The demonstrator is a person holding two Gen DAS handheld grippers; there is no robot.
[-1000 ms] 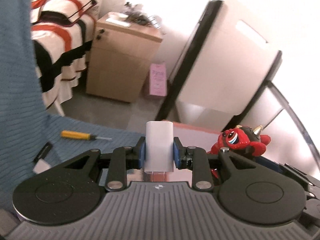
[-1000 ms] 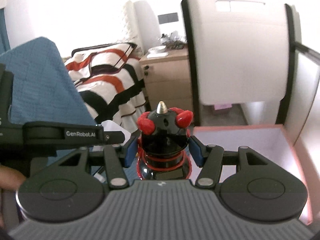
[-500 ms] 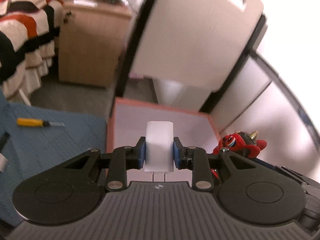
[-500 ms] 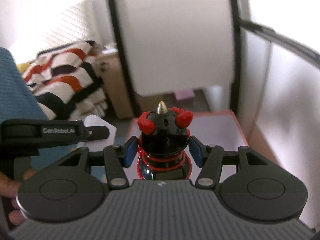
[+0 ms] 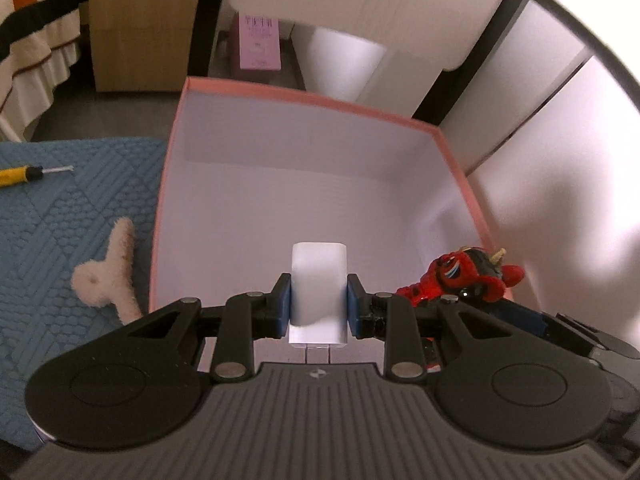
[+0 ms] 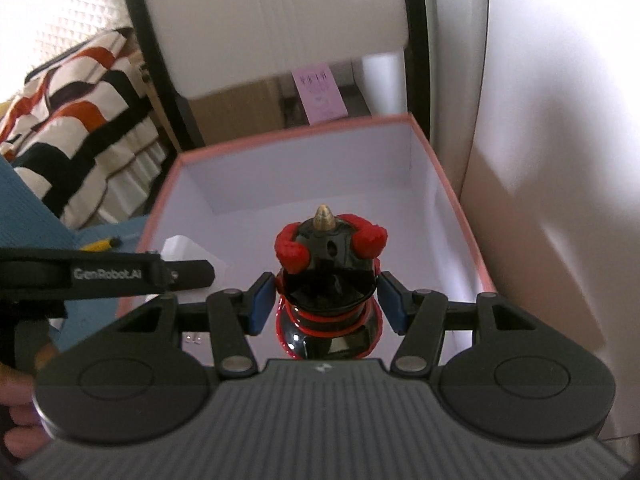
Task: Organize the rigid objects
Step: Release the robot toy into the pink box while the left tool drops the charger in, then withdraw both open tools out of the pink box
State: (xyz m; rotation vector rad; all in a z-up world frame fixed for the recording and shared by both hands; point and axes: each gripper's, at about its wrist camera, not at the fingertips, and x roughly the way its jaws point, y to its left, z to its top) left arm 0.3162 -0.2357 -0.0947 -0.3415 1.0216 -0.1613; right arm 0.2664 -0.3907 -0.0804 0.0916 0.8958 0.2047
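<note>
My left gripper (image 5: 319, 300) is shut on a white charger block (image 5: 319, 280) and holds it over the near part of an open pink box (image 5: 276, 94) with a white inside. My right gripper (image 6: 326, 300) is shut on a red and black horned figurine (image 6: 328, 264) and holds it above the same box (image 6: 452, 184), near its front edge. The figurine also shows in the left wrist view (image 5: 464, 276), at the box's right rim. The left gripper shows at the left of the right wrist view (image 6: 120, 274).
The box stands at the right end of a blue quilted mat (image 5: 60, 216). On the mat lie a yellow screwdriver (image 5: 24, 174) and a fluffy cream hair clip (image 5: 110, 276). Beyond are a wooden nightstand (image 5: 140, 28), a striped bed (image 6: 80, 112), a pink carton (image 5: 260, 42) and white panels (image 5: 520, 160).
Both grippers have moved right and forward from over the mat to above the open box, and tilted downward. Each still holds its object.
</note>
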